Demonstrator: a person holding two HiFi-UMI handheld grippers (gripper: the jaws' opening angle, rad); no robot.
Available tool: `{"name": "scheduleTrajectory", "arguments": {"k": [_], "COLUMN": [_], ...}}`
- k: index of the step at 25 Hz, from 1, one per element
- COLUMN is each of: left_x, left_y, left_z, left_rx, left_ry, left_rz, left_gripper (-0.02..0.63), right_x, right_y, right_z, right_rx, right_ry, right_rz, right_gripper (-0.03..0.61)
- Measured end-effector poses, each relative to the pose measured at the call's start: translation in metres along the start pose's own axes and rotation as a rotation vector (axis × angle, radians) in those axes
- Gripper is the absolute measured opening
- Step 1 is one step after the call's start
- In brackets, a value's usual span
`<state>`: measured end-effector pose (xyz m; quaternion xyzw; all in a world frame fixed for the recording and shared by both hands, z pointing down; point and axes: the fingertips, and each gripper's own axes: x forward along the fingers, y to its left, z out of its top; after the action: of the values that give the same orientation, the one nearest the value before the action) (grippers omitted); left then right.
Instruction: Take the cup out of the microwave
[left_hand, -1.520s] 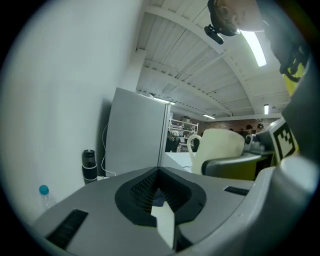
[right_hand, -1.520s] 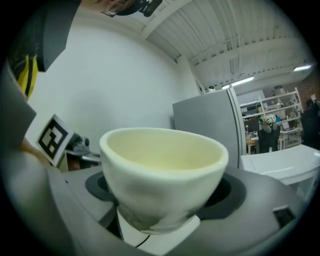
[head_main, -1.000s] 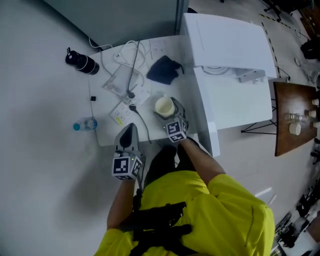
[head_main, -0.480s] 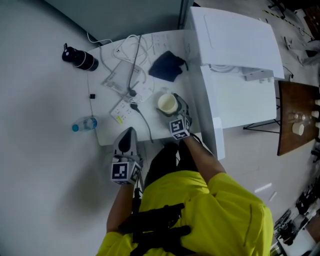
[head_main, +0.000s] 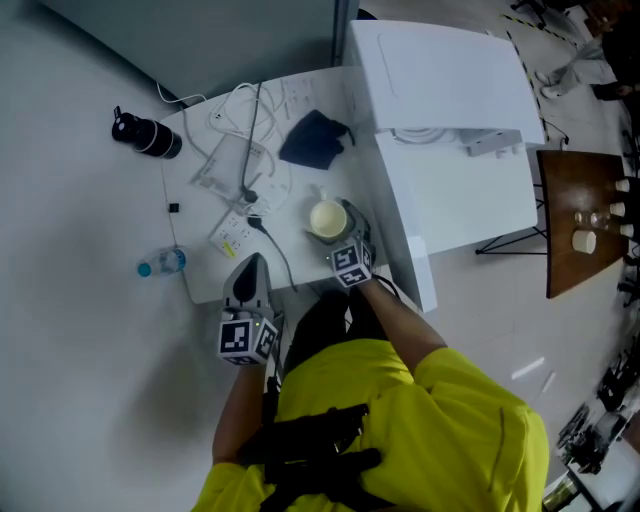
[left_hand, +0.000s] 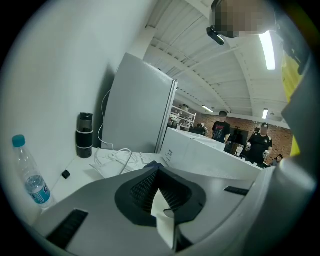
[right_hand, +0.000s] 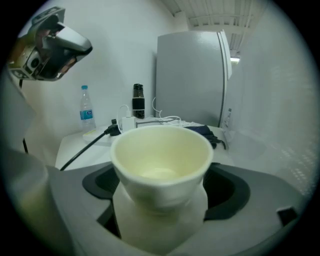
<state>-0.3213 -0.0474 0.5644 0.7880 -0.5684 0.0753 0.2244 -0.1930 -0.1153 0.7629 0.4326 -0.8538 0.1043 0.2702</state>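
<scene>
1. Position of task item. The cup (head_main: 327, 217) is out of the microwave (head_main: 440, 90) and stands on the desk (head_main: 310, 255), just left of the appliance's front. Its long axis is vertical, mouth up. It looks empty as far as I can see into it.

2. Key relation. The cup lies dead ahead of the R tongs (head_main: 345, 225), between the two jaws and well inside them, not at the tips. The R hand is therefore much the nearer. The L tongs (head_main: 254, 262) sit near the front edge of the desk, left of the cup and well apart from it. I judge the next move to be a withdrawal, so it should run straight back along the R tongs' own line. Any sideways drift would put a jaw against the cup wall and could tip it.

3. R tongs. The jaws are wide and opening, with the cup between them. In the right gripper view, dark pad shows on both sides of the cup. Contact is probably gone, but the cup body hides the lower pad faces, so I can't fully confirm.

4. L tongs. The jaws are together at the tips, with nothing between them, and they touch no item.
</scene>
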Motion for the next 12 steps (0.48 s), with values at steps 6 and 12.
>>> {"name": "scheduleTrajectory", "arguments": {"k": [6,12], "left_x": [-0.013,-0.039], "left_y": [-0.002,-0.026], "left_z": [0.018,0.075], "left_rx": [-0.035,0.002], "left_ry": [-0.015,-0.083], "left_rz": [0.011,-0.053], "left_gripper": [-0.006,-0.006], "right_x": [-0.1,-0.25], "right_y": [0.042,0.039], "right_z": [0.021,0.186], "right_rx": [0.186,0.247], "right_ry": [-0.005,-0.346], "right_rz": [0.135,0.239], "right_gripper": [0.525,0.237]}}
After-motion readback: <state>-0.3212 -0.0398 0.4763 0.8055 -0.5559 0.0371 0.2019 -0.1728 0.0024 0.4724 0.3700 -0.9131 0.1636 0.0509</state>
